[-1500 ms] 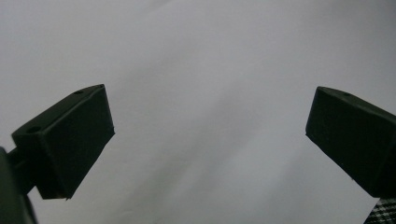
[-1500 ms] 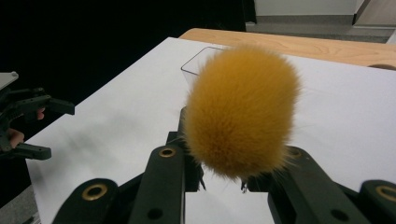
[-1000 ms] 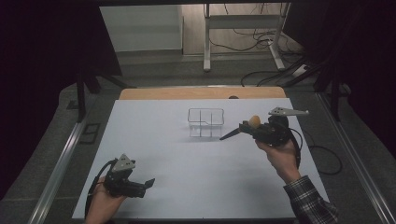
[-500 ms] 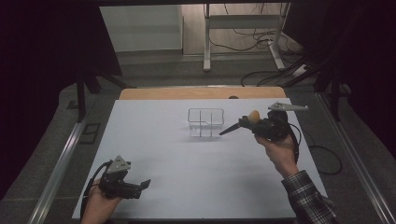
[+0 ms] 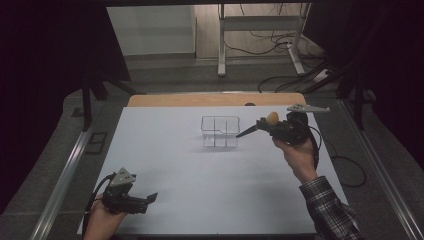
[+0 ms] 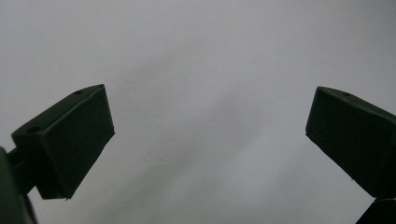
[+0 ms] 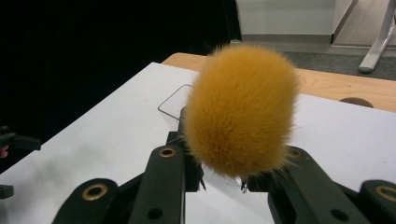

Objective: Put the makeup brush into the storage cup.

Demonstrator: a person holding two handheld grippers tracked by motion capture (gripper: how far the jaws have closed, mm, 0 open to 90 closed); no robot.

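While the right claw (image 5: 250, 132) carries a fuzzy orange ball (image 5: 272, 118) clenched between its jaws, the clear divided tray (image 5: 220, 131) lies just to the claw's left, its tip almost at the tray's right wall. The right hand is by far nearer the tray; the left claw (image 5: 150, 197), spread and empty, rests well short of it on the counter (image 5: 165, 150). Since a second ago, the right claw has crept closer to the tray.

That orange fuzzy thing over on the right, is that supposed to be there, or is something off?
Nothing looks wrong. The fuzzy orange ball is clamped in the right gripper, raised beside the clear divided box, which stands upright on the white table. The left gripper rests open near the front edge. Nothing spilled or damaged.
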